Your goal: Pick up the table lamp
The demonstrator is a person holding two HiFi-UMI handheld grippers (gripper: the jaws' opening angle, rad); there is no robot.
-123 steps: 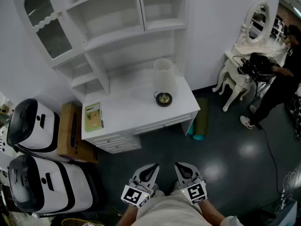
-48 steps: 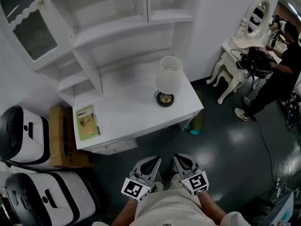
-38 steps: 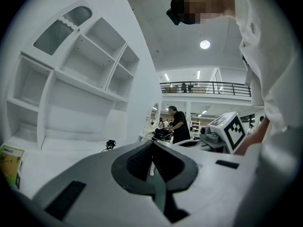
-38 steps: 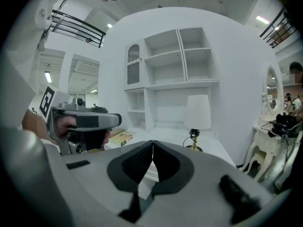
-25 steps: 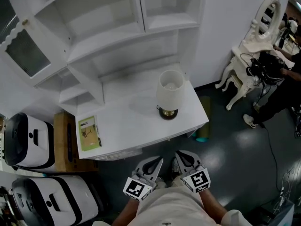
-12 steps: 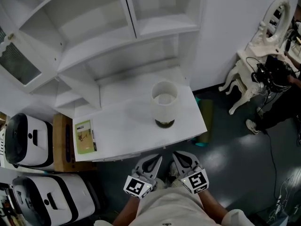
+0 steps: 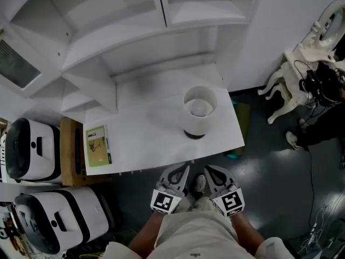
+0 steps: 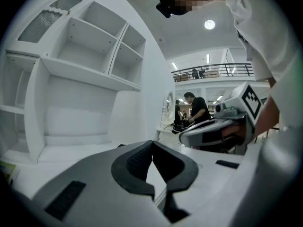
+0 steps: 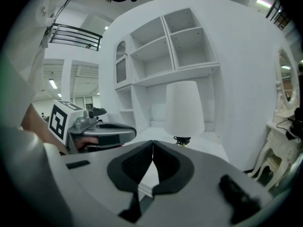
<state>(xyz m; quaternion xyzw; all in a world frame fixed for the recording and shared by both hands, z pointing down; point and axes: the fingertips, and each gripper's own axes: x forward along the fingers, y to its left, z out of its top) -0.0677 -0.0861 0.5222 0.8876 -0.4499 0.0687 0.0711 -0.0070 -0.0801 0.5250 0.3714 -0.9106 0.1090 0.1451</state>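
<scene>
Room: white hutch desk [image 7: 151, 144] against a white wall, dark glossy floor around it.
Lamp: table lamp [image 7: 199, 109] upright on the desk's right part, near the front edge. White shade seen from above, dark round base [image 7: 195, 134] showing under it.
Lamp, right gripper view: table lamp [image 9: 184, 109] stands just beyond the jaw tips, slightly right of centre, base on the desktop.
Right gripper: right gripper [image 7: 213, 172] sits just off the desk's front edge, below the lamp in the head view, clear of it. Jaws closed, pads meeting, nothing between them [image 9: 153, 145].
Left gripper: left gripper [image 7: 179, 172] beside the right one, at the same edge, also not touching the lamp. Jaws pressed together and empty [image 8: 152, 145].
Desk, rest: green booklet [image 7: 97, 144] lies flat at the left end, well apart from the lamp. Open shelves [image 7: 135, 26] rise behind, bare.
Left of desk: cardboard box [image 7: 70, 155] against the desk's side, two white-and-black rounded cases [image 7: 32, 147] next to it.
Right of desk: teal roll [image 7: 237, 155] on the floor by the desk corner. Farther right a white dressing table [image 7: 302, 63], with a person in black [image 8: 196, 110] at it.
</scene>
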